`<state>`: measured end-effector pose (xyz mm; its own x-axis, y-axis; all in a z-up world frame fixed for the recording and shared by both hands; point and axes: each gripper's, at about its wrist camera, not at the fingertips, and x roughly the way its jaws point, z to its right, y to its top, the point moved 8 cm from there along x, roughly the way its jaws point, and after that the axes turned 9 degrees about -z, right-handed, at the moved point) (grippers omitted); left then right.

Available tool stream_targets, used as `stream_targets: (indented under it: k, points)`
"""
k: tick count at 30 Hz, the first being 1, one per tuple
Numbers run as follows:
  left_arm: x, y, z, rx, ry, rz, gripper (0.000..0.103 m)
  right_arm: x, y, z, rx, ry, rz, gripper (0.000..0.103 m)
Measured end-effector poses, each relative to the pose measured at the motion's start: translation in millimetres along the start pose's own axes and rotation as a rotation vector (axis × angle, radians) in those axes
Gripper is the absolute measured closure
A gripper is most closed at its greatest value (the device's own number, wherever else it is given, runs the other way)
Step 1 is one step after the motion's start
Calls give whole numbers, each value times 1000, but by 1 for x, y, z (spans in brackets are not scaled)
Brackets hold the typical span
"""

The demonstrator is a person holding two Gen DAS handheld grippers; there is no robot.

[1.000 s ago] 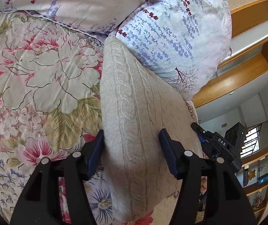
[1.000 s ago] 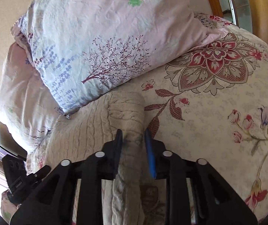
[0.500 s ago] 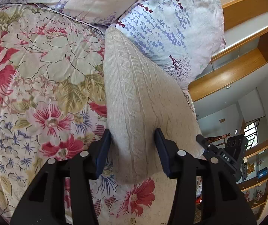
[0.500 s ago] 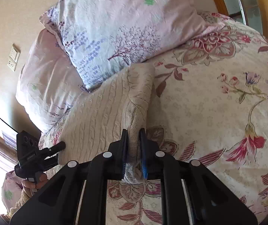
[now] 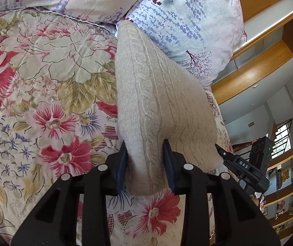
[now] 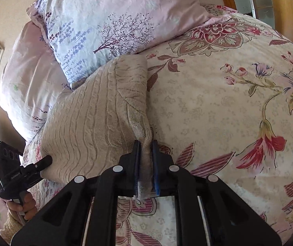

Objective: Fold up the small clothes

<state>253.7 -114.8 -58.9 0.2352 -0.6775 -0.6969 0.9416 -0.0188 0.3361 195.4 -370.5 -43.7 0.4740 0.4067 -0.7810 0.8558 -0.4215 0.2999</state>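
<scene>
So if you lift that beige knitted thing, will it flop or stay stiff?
Probably flop: the beige knit creases and bunches where the right tool pinches it. It likely hangs soft between both tools, the left tool closing on its other corner. The nubby weave looks unlikely to slip.

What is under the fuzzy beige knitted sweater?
The beige cable-knit sweater lies on the flowered quilt, its far end against a lavender-print pillow. What the quilt looks like directly beneath the sweater is covered.
</scene>
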Motion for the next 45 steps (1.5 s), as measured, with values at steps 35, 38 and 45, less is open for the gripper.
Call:
stream_targets:
  k: [35, 38, 45]
  points:
    - [28, 82, 5, -98, -123, -38, 29, 49, 62, -27, 36, 255, -219, 41]
    - [30, 83, 7, -100, -126, -37, 31, 53, 62, -35, 11, 252, -215, 41]
    - [29, 83, -1, -149, -174, -43, 52, 57, 59, -35, 53, 351, -218, 68]
